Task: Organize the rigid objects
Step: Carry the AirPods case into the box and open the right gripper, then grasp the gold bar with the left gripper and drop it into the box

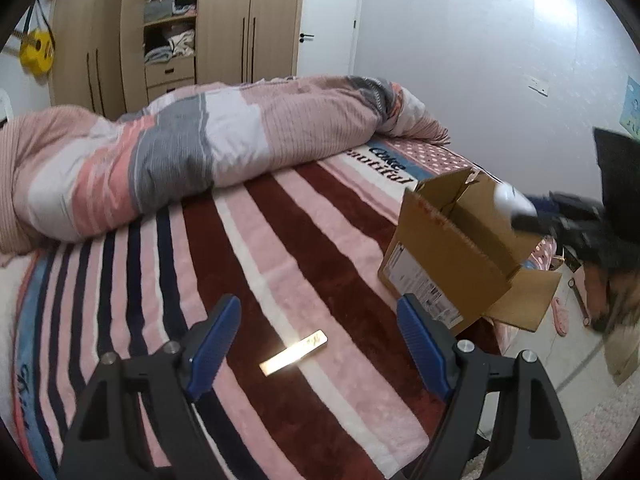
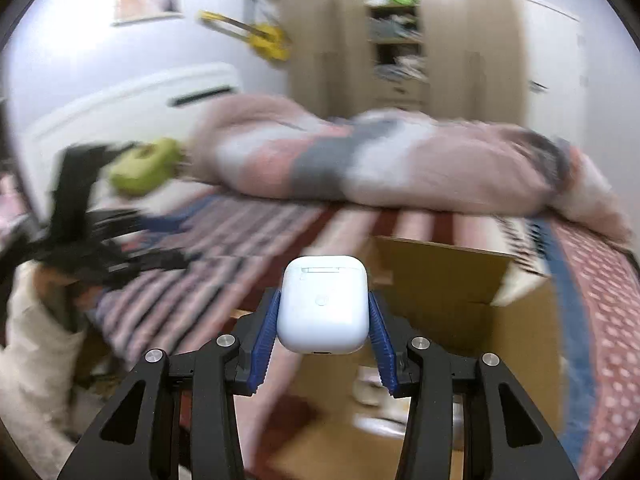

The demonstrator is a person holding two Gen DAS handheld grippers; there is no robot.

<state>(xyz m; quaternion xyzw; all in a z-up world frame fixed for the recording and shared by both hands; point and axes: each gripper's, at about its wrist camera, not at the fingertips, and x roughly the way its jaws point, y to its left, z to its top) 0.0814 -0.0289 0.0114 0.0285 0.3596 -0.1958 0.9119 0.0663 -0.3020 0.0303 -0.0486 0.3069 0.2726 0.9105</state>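
Right tongs (image 2: 323, 312) clamping earbud case (image 2: 323, 304) above cardboard box (image 2: 460, 280), left tongs (image 1: 316, 340) spread

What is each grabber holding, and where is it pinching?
The right gripper pinches the white earbud case by its two side walls, over the cardboard box. The left gripper is open, holding nothing.

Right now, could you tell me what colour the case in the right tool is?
White; the case shows best in the right wrist view.
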